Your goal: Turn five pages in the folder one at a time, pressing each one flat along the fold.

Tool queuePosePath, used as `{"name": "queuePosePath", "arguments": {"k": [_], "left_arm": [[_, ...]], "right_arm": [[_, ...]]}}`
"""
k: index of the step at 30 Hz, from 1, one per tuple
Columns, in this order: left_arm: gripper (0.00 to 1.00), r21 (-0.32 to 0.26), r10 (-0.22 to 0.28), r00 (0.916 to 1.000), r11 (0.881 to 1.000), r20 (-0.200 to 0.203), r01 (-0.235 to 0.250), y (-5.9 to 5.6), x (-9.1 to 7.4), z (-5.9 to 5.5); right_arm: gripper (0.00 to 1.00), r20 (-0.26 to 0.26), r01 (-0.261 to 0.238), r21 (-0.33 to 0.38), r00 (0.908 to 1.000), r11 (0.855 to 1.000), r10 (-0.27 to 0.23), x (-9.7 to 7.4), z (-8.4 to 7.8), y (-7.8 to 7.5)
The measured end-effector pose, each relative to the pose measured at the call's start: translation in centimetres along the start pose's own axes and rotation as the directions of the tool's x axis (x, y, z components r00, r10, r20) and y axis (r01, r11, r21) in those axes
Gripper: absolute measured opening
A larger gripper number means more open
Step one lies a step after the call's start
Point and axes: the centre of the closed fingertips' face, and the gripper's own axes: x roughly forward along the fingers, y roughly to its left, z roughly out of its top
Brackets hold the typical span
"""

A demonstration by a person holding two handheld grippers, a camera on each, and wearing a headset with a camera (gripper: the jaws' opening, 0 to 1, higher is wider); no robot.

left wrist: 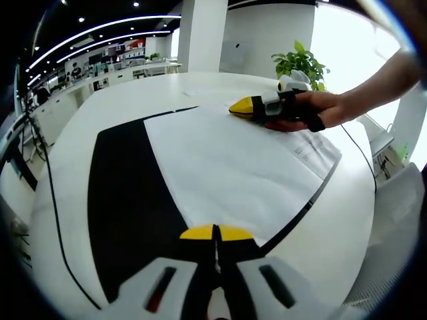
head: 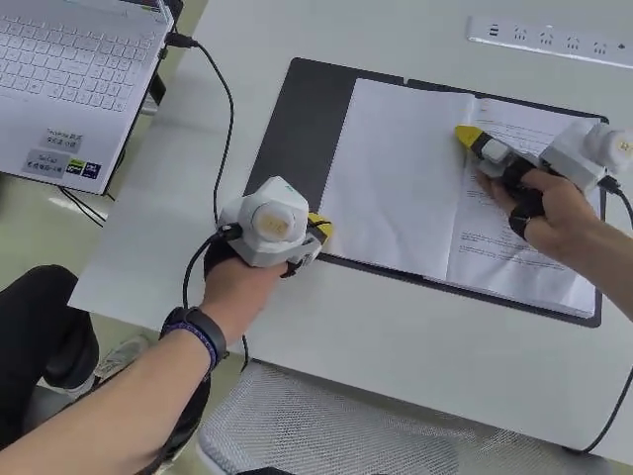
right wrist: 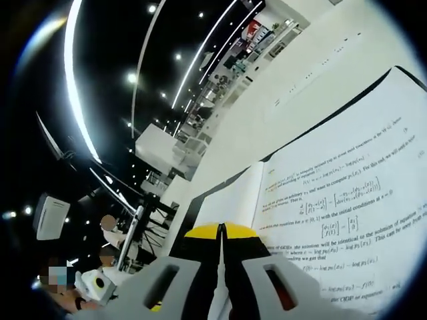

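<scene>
A silver open laptop point(head: 69, 79) is seen at ten o'clock on the white table point(head: 396, 346). The left gripper point(head: 318, 230), jaws pressed together on nothing, is held at the near edge of the flat black folder point(head: 297, 119). The folder's blank white turned page point(head: 396, 178) lies at one o'clock from it. The fold point(head: 458, 198) is run from twelve to six o'clock. The right gripper point(head: 465, 136), likewise closed and empty, is placed at the fold's far end, much the nearer, beside the printed page point(head: 514, 247). A stroke toward six o'clock is judged next.
</scene>
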Motion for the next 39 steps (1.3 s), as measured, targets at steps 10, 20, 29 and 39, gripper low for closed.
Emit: {"name": "queuePosePath", "arguments": {"k": [10, 20, 29, 39], "left_arm": [[0.00, 0.007, -0.005, 1.0000, 1.000, -0.009, 0.005, 0.0, 0.1, -0.1], [0.00, 0.007, 0.001, 0.9999, 1.000, -0.011, -0.001, -0.1, 0.1, -0.2], [0.00, 0.018, 0.002, 0.9999, 1.000, -0.016, -0.002, -0.4, 0.0, -0.1], [0.00, 0.025, 0.004, 0.9998, 1.000, -0.021, -0.004, -0.6, -0.2, -0.1]], "right_arm": [[0.00, -0.057, -0.053, -0.011, 0.9970, 0.999, 0.053, -2.4, -2.9, 1.4], [0.00, -0.126, -0.085, -0.025, 0.9887, 0.996, 0.081, -5.7, -7.7, 3.9], [0.00, -0.177, -0.096, -0.036, 0.9802, 0.995, 0.088, -8.4, -11.7, 6.1], [0.00, -0.196, -0.090, -0.024, 0.9770, 0.996, 0.084, -10.4, -13.9, 6.8]]}}
